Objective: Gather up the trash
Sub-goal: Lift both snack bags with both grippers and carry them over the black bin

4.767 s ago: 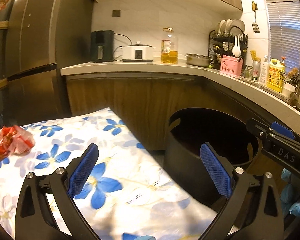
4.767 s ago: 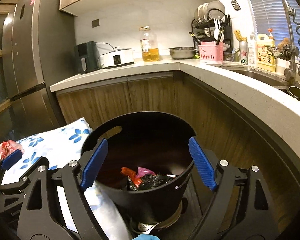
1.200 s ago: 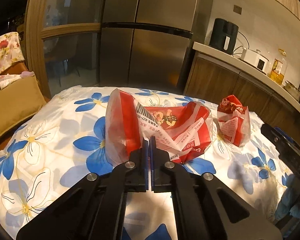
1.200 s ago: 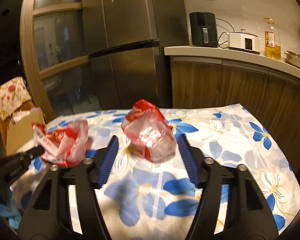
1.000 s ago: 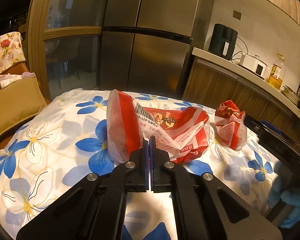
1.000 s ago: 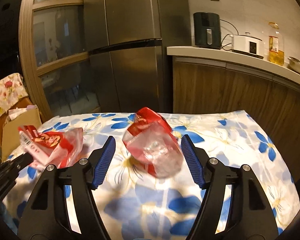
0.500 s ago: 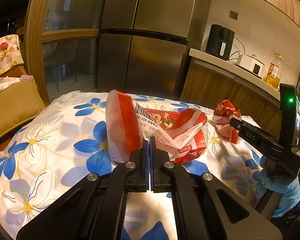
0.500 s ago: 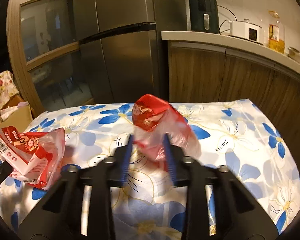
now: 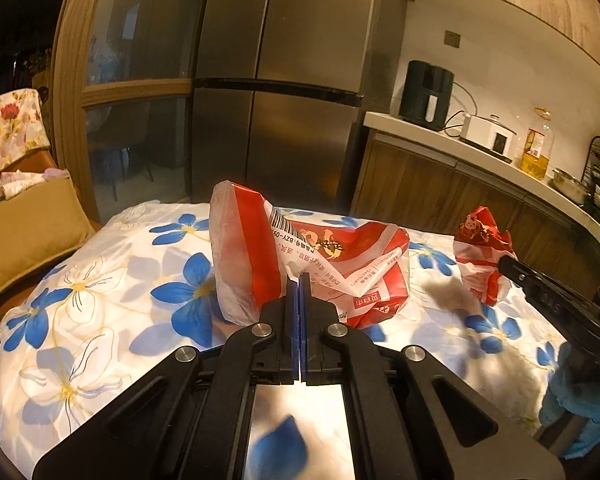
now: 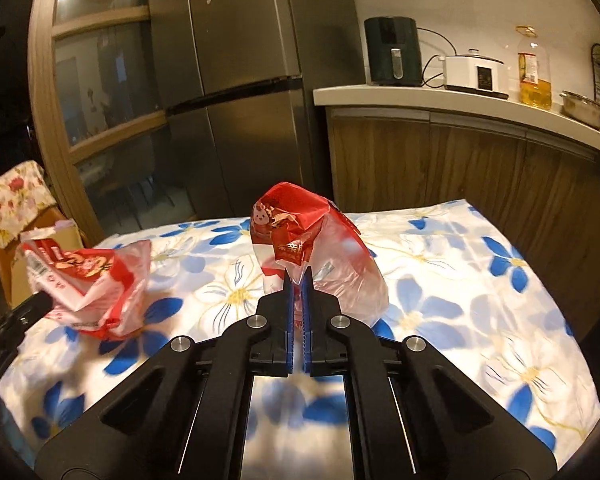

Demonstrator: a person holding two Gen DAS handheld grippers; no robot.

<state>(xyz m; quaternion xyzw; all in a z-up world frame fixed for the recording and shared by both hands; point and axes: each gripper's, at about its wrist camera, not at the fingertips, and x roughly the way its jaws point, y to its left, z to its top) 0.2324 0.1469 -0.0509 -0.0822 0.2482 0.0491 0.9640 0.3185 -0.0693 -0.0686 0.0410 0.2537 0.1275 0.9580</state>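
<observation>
My left gripper (image 9: 301, 280) is shut on a large crumpled red and white plastic wrapper (image 9: 320, 260) and holds it just above the floral tablecloth (image 9: 100, 280). That wrapper also shows in the right wrist view (image 10: 88, 284) at the left. My right gripper (image 10: 297, 276) is shut on a smaller red and clear plastic wrapper (image 10: 312, 248), lifted over the cloth (image 10: 480, 300). In the left wrist view this small wrapper (image 9: 482, 252) hangs at the right, pinched by the right gripper's fingertips (image 9: 508, 262).
A steel fridge (image 9: 280, 80) stands behind the table. A wooden counter (image 10: 460, 100) with an air fryer (image 10: 394, 50), a cooker and an oil bottle runs to the right. A chair with a tan cushion (image 9: 24, 232) stands at the left.
My right gripper has closed on the small wrapper and raised it off the cloth. My left gripper still holds the large wrapper, slightly higher than before.
</observation>
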